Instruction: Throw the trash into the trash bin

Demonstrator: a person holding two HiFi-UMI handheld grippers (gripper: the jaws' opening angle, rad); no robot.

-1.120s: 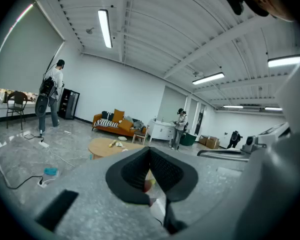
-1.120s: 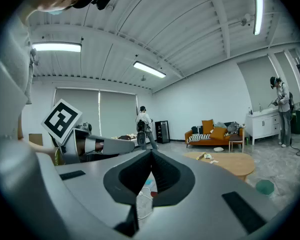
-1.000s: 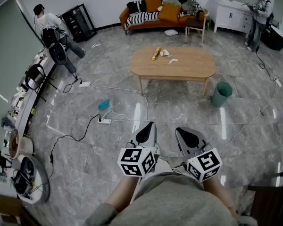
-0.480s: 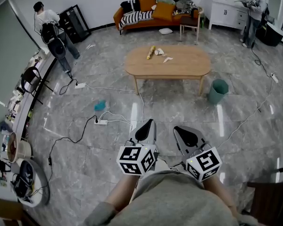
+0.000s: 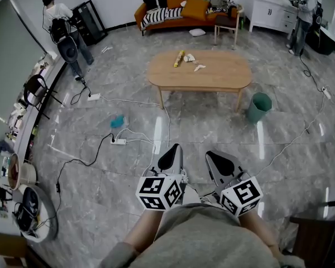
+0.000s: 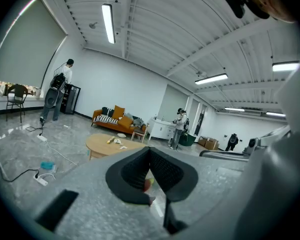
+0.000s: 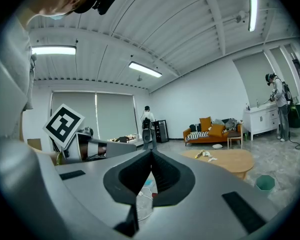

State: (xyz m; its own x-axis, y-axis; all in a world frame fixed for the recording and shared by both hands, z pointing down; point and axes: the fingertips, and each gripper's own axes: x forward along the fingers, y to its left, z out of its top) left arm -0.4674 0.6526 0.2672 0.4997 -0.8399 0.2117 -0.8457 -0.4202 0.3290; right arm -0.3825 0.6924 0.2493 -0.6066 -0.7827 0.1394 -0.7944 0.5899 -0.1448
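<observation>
Lying toward the far left of the oval light-wood surface (image 5: 226, 77), the trash is a yellow elongated scrap (image 5: 179, 59) with crumpled white paper scraps (image 5: 191, 58) just to its right, all untouched. The round teal plastic trash bin (image 5: 259, 107) stands on the grey tiled floor (image 5: 212, 135) near the surface's right end, on its near side. Both are well apart from the grippers. The left gripper (image 5: 170, 158) and right gripper (image 5: 221, 165) hang side by side close to the person's body, each with its jaws pressed together on nothing. Against a second ago, only the head view has swayed a little. Surface and bin look no nearer, so I judge the approach has barely begun and the whole pick-up lies ahead.
</observation>
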